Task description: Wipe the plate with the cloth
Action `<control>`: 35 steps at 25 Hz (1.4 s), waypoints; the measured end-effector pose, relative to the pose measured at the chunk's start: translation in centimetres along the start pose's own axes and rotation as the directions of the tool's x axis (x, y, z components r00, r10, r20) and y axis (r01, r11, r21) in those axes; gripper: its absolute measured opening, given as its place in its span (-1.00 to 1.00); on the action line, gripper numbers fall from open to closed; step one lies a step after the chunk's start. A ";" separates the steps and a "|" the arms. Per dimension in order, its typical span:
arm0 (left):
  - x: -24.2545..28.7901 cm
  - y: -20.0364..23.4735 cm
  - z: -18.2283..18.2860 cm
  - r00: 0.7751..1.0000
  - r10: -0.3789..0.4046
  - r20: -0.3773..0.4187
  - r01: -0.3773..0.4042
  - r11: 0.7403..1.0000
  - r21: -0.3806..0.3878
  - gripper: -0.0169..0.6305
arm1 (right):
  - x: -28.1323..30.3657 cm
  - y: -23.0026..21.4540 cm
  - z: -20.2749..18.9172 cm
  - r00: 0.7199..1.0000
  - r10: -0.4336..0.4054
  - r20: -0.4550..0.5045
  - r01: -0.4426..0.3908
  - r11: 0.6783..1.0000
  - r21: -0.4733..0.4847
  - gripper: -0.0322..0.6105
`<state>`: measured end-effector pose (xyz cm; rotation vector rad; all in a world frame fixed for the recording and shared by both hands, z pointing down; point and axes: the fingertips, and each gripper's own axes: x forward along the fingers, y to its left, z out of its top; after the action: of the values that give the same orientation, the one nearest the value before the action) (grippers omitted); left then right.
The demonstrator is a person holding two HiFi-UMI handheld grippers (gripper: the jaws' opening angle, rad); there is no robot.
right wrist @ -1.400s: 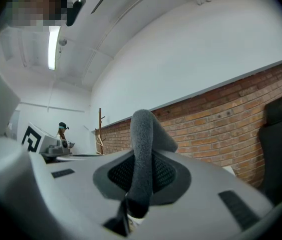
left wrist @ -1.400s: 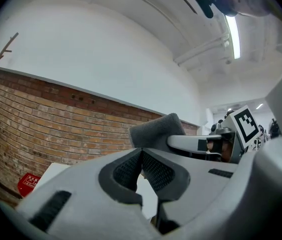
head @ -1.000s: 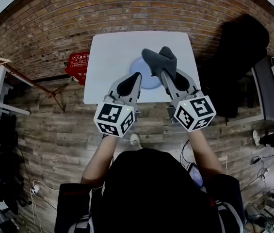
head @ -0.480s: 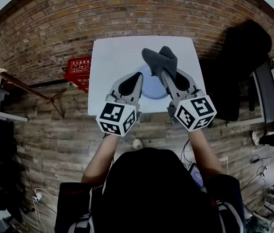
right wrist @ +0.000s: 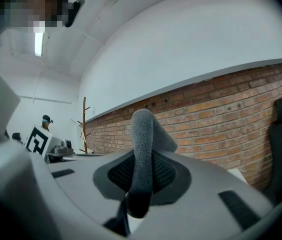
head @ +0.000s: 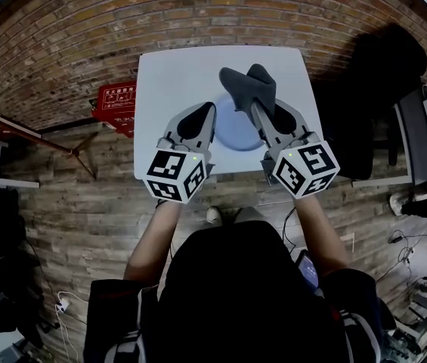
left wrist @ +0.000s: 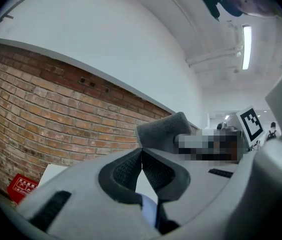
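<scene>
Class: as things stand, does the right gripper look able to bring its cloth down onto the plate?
Probably yes. The right gripper, shut on the cloth, appears just over the plate, and nothing on the table stands between them.
</scene>
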<state>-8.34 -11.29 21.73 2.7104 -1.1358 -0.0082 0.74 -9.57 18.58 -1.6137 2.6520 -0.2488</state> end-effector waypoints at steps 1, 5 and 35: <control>0.3 0.1 -0.2 1.000 0.000 -0.005 0.000 1.000 -0.003 -0.89 | 0.1 -0.3 -0.1 1.000 0.000 -0.005 0.000 1.000 -0.001 -0.72; 1.8 0.0 -1.0 1.000 -0.003 -0.024 0.003 1.000 -0.008 -0.89 | 0.7 -1.8 -0.8 0.999 0.008 -0.031 -0.008 1.000 -0.014 -0.72; 7.7 9.0 -20.5 0.918 0.102 -0.382 -0.181 0.967 -0.177 -0.88 | 7.2 -11.2 -13.5 0.937 0.051 -0.345 -0.114 0.980 -0.164 -0.72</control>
<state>-7.50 -19.12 44.07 2.3080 -1.1381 0.3700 5.80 -19.31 34.00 -1.6327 3.0770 -0.3168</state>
